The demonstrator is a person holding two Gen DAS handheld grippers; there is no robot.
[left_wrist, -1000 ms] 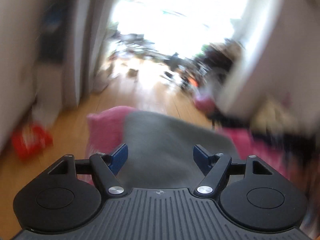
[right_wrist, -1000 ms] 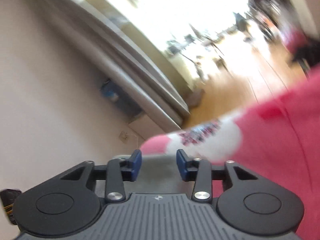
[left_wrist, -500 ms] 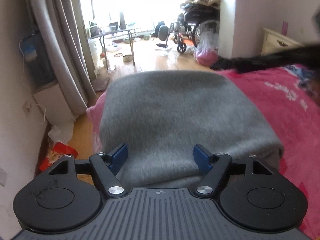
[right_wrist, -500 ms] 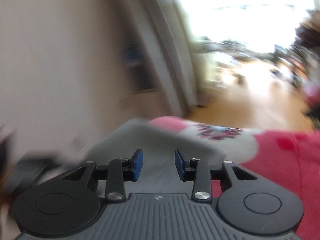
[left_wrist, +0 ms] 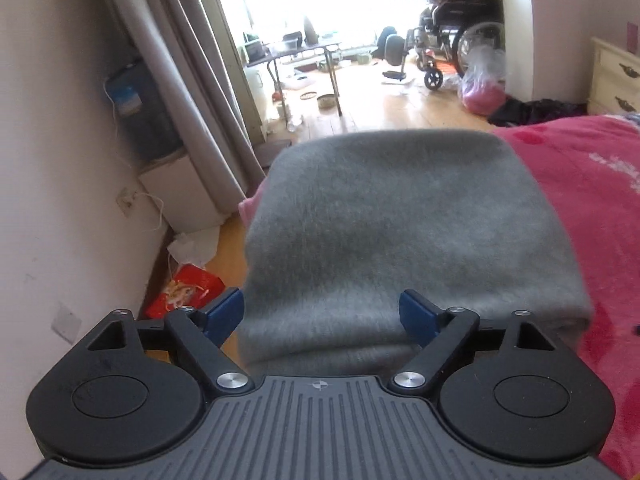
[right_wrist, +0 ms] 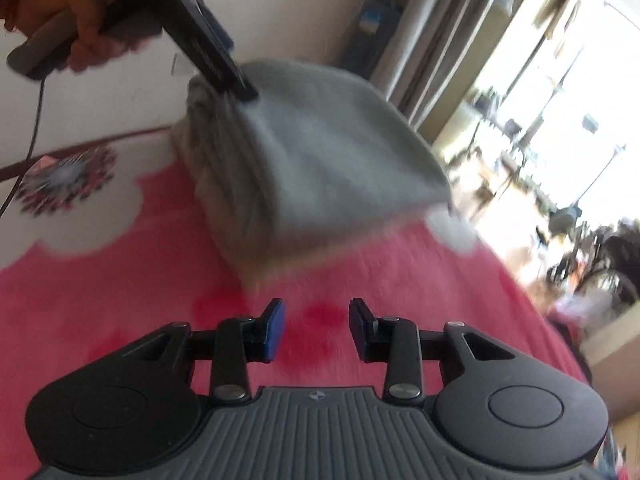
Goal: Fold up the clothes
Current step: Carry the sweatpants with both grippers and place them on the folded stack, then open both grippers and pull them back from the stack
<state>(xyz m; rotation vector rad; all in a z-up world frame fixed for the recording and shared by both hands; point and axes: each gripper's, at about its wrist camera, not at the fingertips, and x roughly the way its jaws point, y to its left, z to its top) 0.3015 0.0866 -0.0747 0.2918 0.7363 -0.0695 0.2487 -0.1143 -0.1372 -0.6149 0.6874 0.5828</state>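
A pink blanket (left_wrist: 592,200) with white flower patches is spread over the bed. Grey curtains (left_wrist: 180,92) are hung beside a bright window. A wheelchair (left_wrist: 452,36) is parked on the wooden floor (left_wrist: 384,108) near a folding table (left_wrist: 296,56). What appears to be a red packet (left_wrist: 184,292) is seen by the wall.

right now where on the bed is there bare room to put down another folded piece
The pink blanket lies bare between the right tongs and the folded grey garment, and on past the white flower print. The bed's corner by the wall is crowded: the garment fills it, with the left tongs on top.
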